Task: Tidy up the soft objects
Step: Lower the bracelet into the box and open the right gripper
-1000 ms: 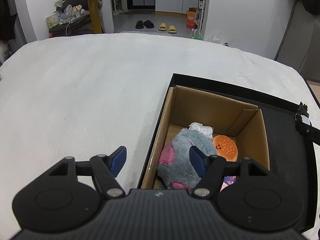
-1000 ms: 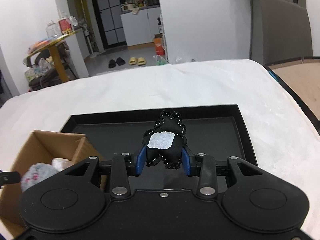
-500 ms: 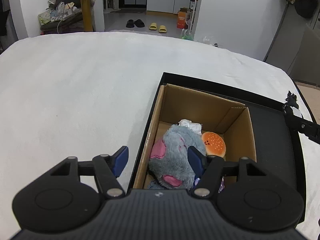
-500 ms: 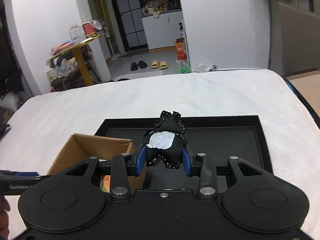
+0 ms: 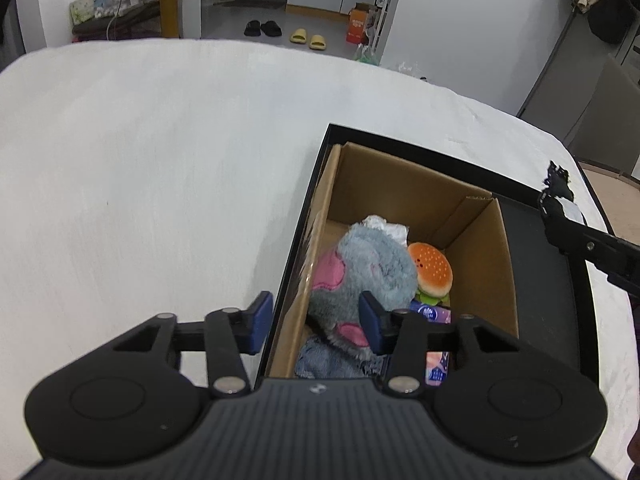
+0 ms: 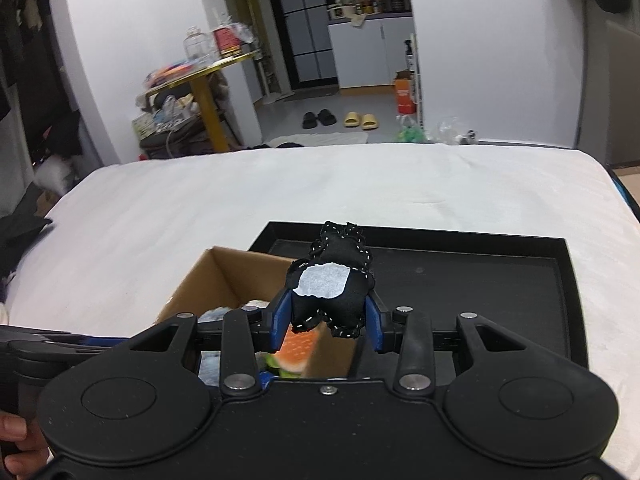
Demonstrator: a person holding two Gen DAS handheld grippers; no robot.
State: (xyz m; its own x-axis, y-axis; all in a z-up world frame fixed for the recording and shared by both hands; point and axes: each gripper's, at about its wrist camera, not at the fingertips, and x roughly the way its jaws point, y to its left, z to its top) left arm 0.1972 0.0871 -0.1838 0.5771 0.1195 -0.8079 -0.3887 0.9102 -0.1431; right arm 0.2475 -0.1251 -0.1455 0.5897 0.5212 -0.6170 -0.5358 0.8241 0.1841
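Black fabric with white stitching and a white patch — a small soft toy (image 6: 332, 292) — sits clamped between the blue-padded jaws of the right gripper (image 6: 326, 326), held in the air over the right wall of the open brown cardboard box (image 5: 404, 200); the box stands at the left end of a shallow black tray (image 6: 460, 276) on the white bed (image 5: 160, 160); inside lie a grey-and-pink plush animal (image 5: 368, 272), a small orange burger plush (image 5: 432, 268) and a purple packet (image 5: 434, 316); the left gripper (image 5: 316, 322) hovers over the box's near-left corner — jaws spread wide, gripping nothing.
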